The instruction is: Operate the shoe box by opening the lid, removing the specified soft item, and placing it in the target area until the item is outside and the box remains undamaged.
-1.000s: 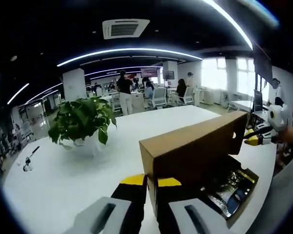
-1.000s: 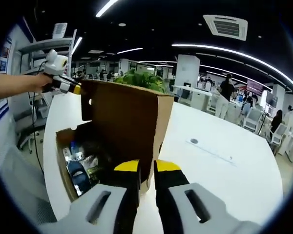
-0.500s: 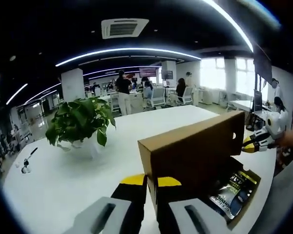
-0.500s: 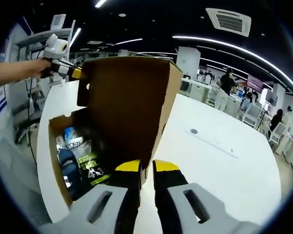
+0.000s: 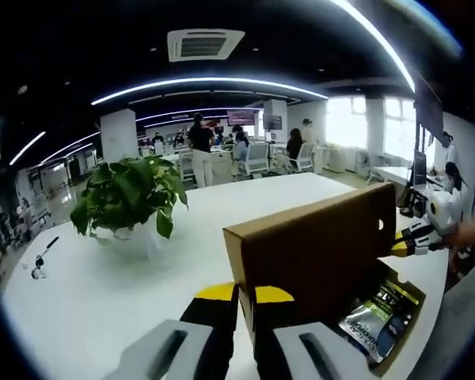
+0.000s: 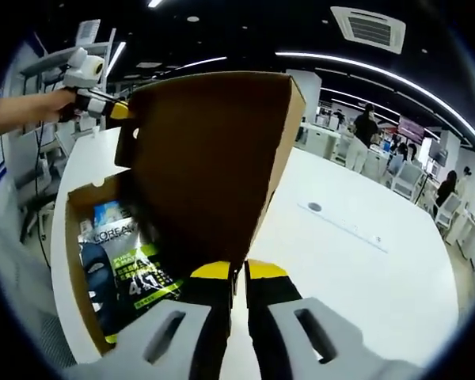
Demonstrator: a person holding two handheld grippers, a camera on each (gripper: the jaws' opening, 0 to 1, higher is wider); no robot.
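Yellow-tipped left tongs (image 5: 246,294): pinched together on a corner of the raised brown cardboard lid (image 5: 317,249); we hold it upright at that end.
Yellow-tipped right tongs (image 6: 238,271): nipped on the opposite lower corner of the lid, the panel's edge running up between the tips.
Step in hand: opening; we judge the lid near vertical and the box mouth exposed.
Doing it well: we should swing both corners back evenly about the hinge, without twisting or pulling apart, since a skewed pull could tear the crease. One pair must then let go to reach inside.
Soft item: a glossy dark packet with green and white lettering (image 6: 131,265) lies flat in the open brown cardboard shoe box (image 6: 73,261), which sits near the edge of the white desk (image 5: 103,293).
Right gripper view adds: the packet's printed face, a blue item behind it, the finger hole in the lid.
Left gripper view adds: the lid's plain outer face, a green potted plant (image 5: 131,194) well apart on the desk.
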